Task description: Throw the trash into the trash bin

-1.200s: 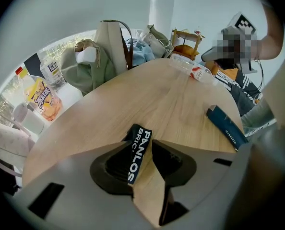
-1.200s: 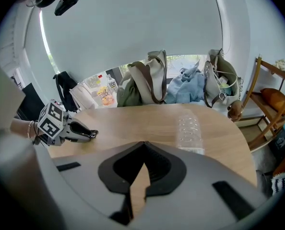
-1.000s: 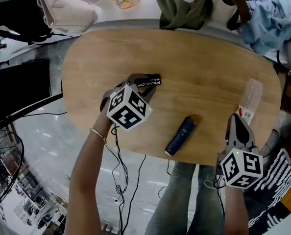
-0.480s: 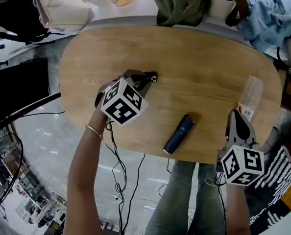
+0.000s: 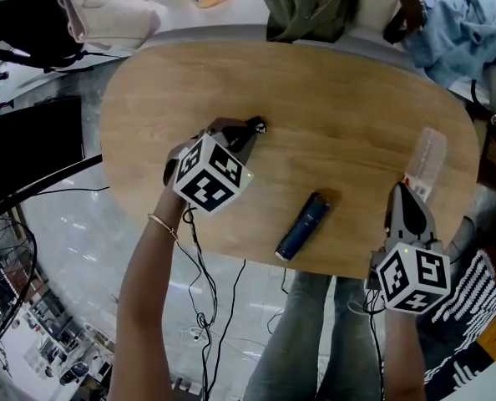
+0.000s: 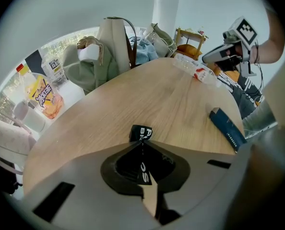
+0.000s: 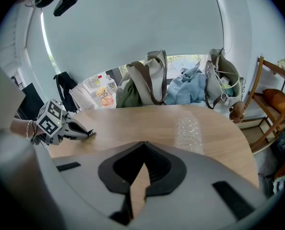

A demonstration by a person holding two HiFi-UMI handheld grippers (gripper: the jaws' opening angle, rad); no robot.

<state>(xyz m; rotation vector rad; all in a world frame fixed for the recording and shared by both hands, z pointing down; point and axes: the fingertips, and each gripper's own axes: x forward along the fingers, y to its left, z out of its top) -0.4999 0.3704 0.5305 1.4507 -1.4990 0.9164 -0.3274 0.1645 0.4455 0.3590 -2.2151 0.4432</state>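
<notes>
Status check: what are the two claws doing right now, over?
Left claw just closed on black wrapper. Right claw shut, empty, short of clear bottle. Blue box lies loose between them.

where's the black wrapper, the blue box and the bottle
black wrapper (image 6: 141,132), left gripper view, on its white-lettered end
blue box (image 5: 302,226), head view, on the middle of its long top face
bottle (image 7: 189,131), right gripper view, on the middle of its clear body

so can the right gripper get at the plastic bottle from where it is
Probably yes: the plastic bottle lies on the table just ahead of the right gripper, nothing between them. Its jaws are shut and empty, so they must open first.
</notes>
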